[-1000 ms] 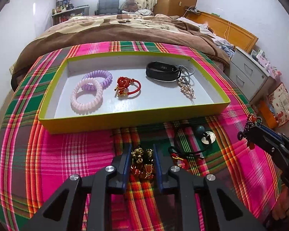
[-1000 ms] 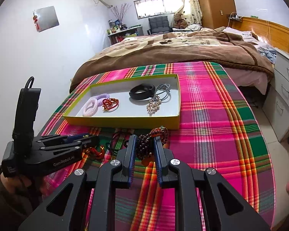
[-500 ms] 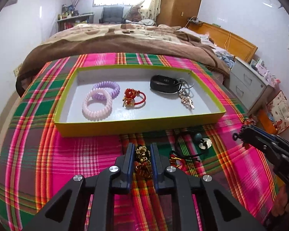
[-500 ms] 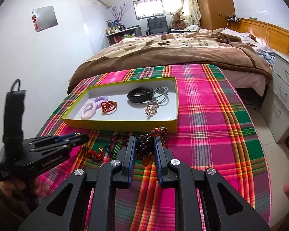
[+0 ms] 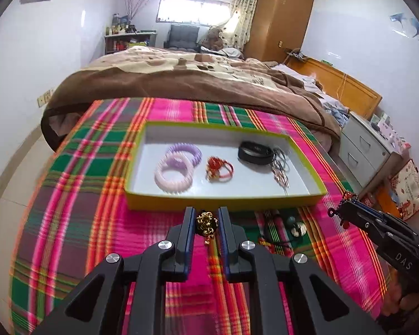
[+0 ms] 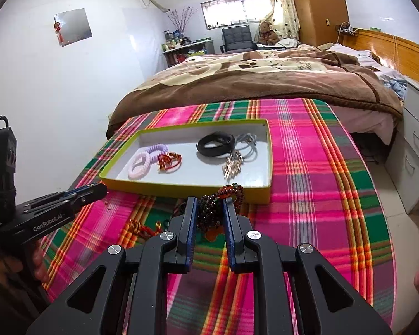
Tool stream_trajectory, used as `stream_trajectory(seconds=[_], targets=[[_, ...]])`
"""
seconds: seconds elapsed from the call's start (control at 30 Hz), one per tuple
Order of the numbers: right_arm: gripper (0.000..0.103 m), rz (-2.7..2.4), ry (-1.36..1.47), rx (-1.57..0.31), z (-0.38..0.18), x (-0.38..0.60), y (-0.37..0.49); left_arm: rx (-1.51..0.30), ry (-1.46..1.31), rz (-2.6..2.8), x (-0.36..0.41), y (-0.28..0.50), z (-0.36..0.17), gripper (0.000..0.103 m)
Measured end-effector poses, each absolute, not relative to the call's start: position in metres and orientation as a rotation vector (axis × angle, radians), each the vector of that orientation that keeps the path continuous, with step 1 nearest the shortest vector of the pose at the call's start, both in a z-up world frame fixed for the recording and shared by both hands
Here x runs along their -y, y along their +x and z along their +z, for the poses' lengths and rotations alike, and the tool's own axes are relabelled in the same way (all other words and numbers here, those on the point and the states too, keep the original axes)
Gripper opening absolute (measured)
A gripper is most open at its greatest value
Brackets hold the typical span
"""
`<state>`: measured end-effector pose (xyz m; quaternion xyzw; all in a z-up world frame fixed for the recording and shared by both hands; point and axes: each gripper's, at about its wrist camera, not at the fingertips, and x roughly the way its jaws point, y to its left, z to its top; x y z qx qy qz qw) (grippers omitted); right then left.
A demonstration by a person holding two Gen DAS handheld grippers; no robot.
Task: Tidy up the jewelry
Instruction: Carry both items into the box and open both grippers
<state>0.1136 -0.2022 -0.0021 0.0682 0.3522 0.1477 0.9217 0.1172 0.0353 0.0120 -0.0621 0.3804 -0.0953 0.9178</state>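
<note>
left tongs [image 5: 206, 224] clenched on a gold charm [image 5: 206, 224], right tongs [image 6: 209, 213] on a dark bead bracelet [image 6: 226, 195], both just near of the tray [image 6: 187, 188]; dangling ends could snag its rim and spill.

A tray [image 5: 223, 202] lies on the table [image 5: 69, 223], before the bed [image 5: 181, 83]. In it, hair ties [image 5: 176, 167] lie left, a band [image 5: 255, 153] right.

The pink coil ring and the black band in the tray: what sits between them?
A red and gold knotted bracelet lies between the pink coil ring and the black band, in the left wrist view.
</note>
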Motion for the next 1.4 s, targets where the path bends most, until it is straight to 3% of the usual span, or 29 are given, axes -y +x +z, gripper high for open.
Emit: stream_trajectory(seconds=[0.5, 1.4], targets=[[0.019, 0.313, 0.093, -0.742, 0.000, 0.181, 0.182, -0.733, -0.139, -0.179, -0.057, 0.182, 0.036, 0.016], [0.019, 0.319, -0.023, -0.871, -0.045, 0.145, 0.238, -0.855, -0.140, -0.132, -0.071, 0.235, -0.017, 0.016]])
